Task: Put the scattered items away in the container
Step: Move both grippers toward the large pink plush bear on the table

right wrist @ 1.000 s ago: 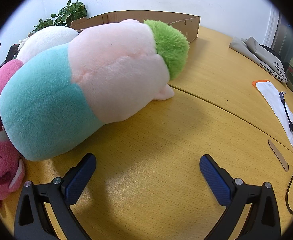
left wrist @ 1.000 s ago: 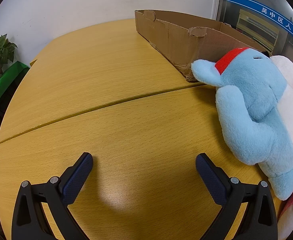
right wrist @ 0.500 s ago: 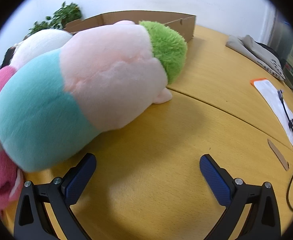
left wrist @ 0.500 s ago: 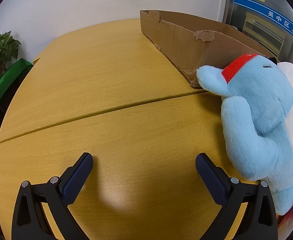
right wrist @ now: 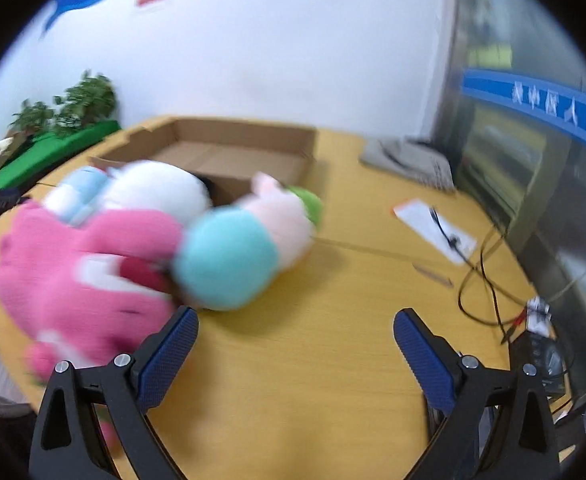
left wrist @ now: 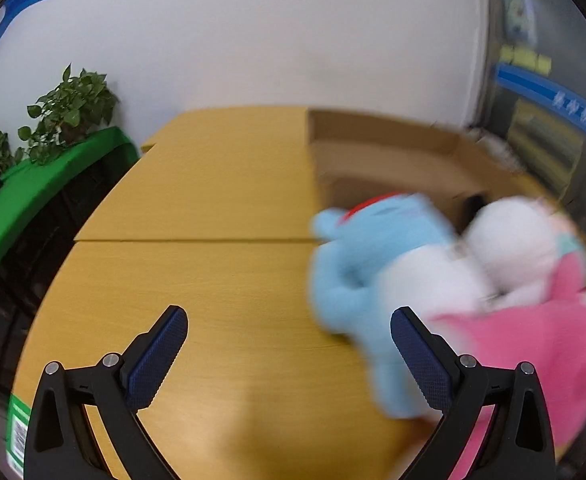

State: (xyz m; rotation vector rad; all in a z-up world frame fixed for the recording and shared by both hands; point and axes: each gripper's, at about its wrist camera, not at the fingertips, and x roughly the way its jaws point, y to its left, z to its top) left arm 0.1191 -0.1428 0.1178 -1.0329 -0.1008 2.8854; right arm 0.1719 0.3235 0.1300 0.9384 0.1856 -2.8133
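Observation:
Several plush toys lie in a heap on the wooden table in front of an open cardboard box (left wrist: 377, 160) (right wrist: 237, 152). A light blue plush with a red band (left wrist: 365, 264) lies at the heap's left. A white plush (left wrist: 509, 240) (right wrist: 153, 192) sits in the middle. A pink plush (left wrist: 533, 344) (right wrist: 77, 272) lies nearest. A teal, pale pink and green plush (right wrist: 249, 248) lies at the right. My left gripper (left wrist: 289, 344) is open and empty, left of the blue plush. My right gripper (right wrist: 295, 344) is open and empty, right of the heap. Both views are blurred.
A white sheet with a black cable (right wrist: 437, 232), a folded grey cloth (right wrist: 409, 160) and a dark device (right wrist: 541, 348) lie on the table's right side. Potted plants on a green ledge (left wrist: 49, 152) stand beyond the table's left edge.
Both grippers have pulled back and risen fast. The plush heap and box now look smaller and farther away. Both grippers stay open and empty.

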